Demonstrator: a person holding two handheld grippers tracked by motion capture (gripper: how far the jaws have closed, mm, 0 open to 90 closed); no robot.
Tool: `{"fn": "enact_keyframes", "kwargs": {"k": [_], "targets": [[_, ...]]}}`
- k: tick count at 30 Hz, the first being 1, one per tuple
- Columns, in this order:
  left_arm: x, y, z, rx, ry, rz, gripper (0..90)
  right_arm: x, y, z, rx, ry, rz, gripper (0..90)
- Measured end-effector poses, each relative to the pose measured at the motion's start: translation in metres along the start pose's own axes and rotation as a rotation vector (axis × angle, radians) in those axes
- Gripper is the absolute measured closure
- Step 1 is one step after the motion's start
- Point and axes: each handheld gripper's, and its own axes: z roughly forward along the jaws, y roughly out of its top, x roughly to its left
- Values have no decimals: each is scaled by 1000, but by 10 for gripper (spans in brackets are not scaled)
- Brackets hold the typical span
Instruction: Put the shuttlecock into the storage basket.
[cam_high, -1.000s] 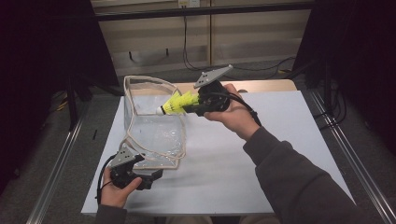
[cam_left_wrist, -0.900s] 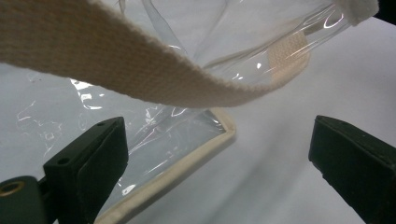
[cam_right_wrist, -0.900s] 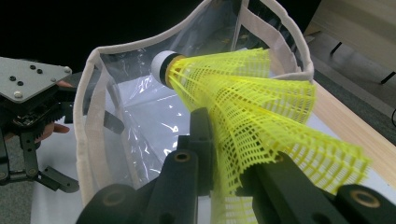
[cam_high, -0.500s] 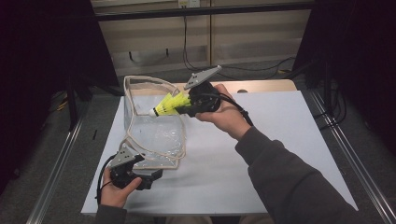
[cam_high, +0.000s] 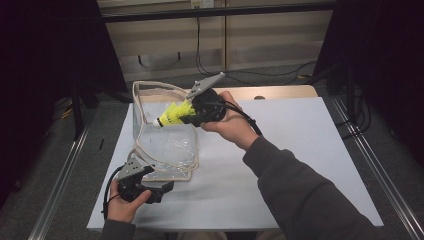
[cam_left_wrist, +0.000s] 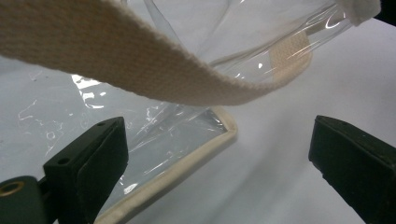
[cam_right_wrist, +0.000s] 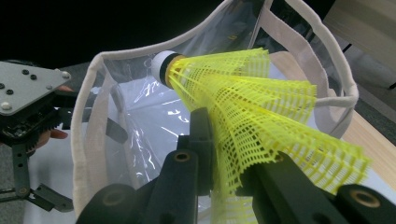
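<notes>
The right gripper clamps 1 yellow mesh plastic shuttlecock over the clear cream-trimmed plastic bag, while the left gripper gapes just beside its corner.

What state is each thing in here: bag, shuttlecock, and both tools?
Clear bag: standing on the white table, mouth open, nothing visible inside.
Bag strap: hanging loose above the left tool.
Yellow shuttlecock: clamped by its mesh skirt, white cork pointing into the bag mouth, not yet inside.
Right tool: shut on the shuttlecock, held at the bag's opening.
Left tool: open, at the bag's bottom corner, gripping nothing.
</notes>
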Motion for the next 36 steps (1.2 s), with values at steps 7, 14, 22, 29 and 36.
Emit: {"fn": "enact_keyframes", "kwargs": {"k": [7, 14, 22, 29, 36], "targets": [[0, 0, 0, -1, 1, -1, 48, 4, 1, 7, 11, -1, -13, 830], [0, 0, 0, 1, 1, 1, 48, 8, 3, 15, 16, 5, -22, 829], [0, -1, -1, 2, 2, -2, 48, 10, 3, 24, 24, 7, -27, 829], [0, -1, -1, 3, 1, -1, 48, 9, 2, 30, 37, -5, -29, 829], [1, -1, 0, 4, 1, -2, 48, 9, 0, 36, 47, -9, -34, 829]]}}
